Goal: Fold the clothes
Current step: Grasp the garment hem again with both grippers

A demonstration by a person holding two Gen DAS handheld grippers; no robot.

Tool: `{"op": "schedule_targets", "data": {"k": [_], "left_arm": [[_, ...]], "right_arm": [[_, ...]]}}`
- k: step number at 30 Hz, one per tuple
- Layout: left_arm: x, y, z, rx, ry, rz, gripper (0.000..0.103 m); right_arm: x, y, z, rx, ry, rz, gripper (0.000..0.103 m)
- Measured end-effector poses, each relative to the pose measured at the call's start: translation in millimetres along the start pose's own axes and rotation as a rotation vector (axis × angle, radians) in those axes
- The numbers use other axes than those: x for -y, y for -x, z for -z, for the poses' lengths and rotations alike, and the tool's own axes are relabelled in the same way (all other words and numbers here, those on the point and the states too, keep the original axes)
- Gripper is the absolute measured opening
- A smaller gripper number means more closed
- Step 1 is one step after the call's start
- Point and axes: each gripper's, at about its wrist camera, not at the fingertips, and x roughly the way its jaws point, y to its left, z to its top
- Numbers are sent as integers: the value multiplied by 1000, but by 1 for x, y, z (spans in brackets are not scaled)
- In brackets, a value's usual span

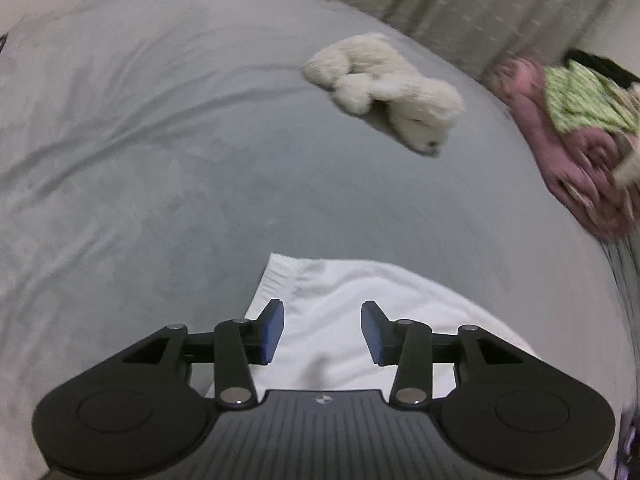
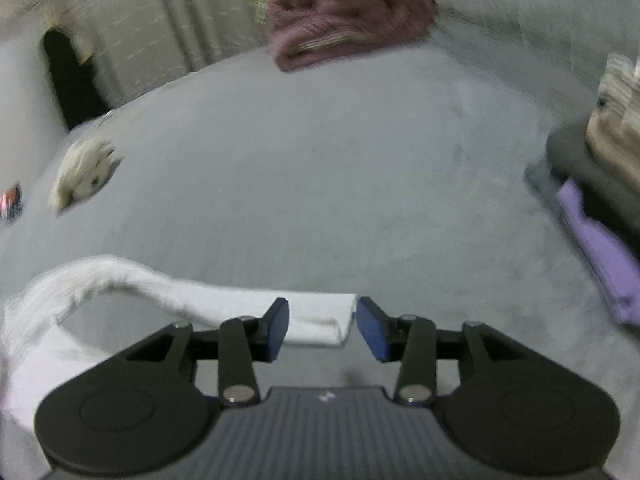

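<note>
Two tongs are in view, both with jaws standing wide and nothing between the pads. My left tongs (image 1: pixel 322 330) hang over a white garment (image 1: pixel 344 312) lying at the near edge of the bed (image 1: pixel 160 160); its far left corner is square and flat on the grey sheet. My right tongs (image 2: pixel 322 326) straddle the right end of the same garment (image 2: pixel 312 318), which there shows a doubled, rolled-looking edge, while further left it rises in a twisted band and drops out of frame at near left.

Finding: the white piece is partly gathered, not a finished flat fold. Part of it lies smooth, part is bunched and lifted. I cannot tell whether it is on its way into a fold or being spread out again; the layout fits either.

Elsewhere on the bed: a stack at the right (image 2: pixel 600 168), with purple, dark and beige layers, reads as folded items set aside. A pink heap (image 1: pixel 572 152) with a green patterned piece on top sits at the far right, loose and crumpled; I judge that lot as work outstanding. A cream plush toy (image 1: pixel 384 88) lies mid-bed, well apart from the garment.

Both views are motion-blurred, so fine creases are not assessable.
</note>
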Motion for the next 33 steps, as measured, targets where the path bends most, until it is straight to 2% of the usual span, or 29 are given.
{"op": "schedule_targets", "data": {"k": [4, 5, 6, 7, 8, 9, 10, 11, 13, 16, 18, 19, 20, 23, 25, 30, 33], "left_arm": [[-6, -23, -5, 30, 101, 1, 43], [-7, -26, -6, 46, 111, -1, 47], [-8, -29, -6, 62, 119, -4, 49], [-7, -33, -7, 67, 121, -13, 50], [-7, -37, -9, 64, 119, -17, 50], [-5, -41, -9, 64, 115, -14, 50], [-3, -43, -8, 64, 104, -7, 50], [-1, -45, -8, 64, 95, -6, 50], [1, -47, -8, 72, 87, -11, 50], [0, -47, -7, 69, 85, -3, 50], [0, -48, -5, 61, 78, 4, 50], [3, -50, -5, 56, 62, -2, 50], [5, -52, -4, 51, 45, -9, 50], [12, -57, -2, 47, 10, -35, 50], [14, -59, 0, 48, 4, -49, 50], [14, -56, 0, 70, -13, -73, 50], [11, -55, -2, 80, -11, -83, 50]], "right_arm": [[13, -40, -28, -92, -161, -30, 37], [15, -45, -27, -92, -173, -35, 32], [17, -50, -25, -88, -180, -41, 31], [18, -55, -22, -85, -188, -46, 27], [16, -55, -23, -73, -171, -45, 15], [13, -55, -23, -59, -151, -43, 7], [10, -54, -24, -46, -130, -41, 7], [3, -52, -27, -3, -93, -24, 7], [-11, -36, -36, 144, -20, 26, 7], [-25, 10, -45, 439, 29, -14, 7], [-28, 33, -46, 564, 68, -43, 7], [-28, 37, -44, 583, 106, -29, 7], [-27, 33, -44, 559, 134, -3, 7], [-19, -13, -41, 320, 178, 170, 7], [-13, -42, -39, 178, 176, 242, 7], [-19, -38, -49, 165, 212, 194, 11], [-12, -34, -49, 156, 187, 192, 14]]}}
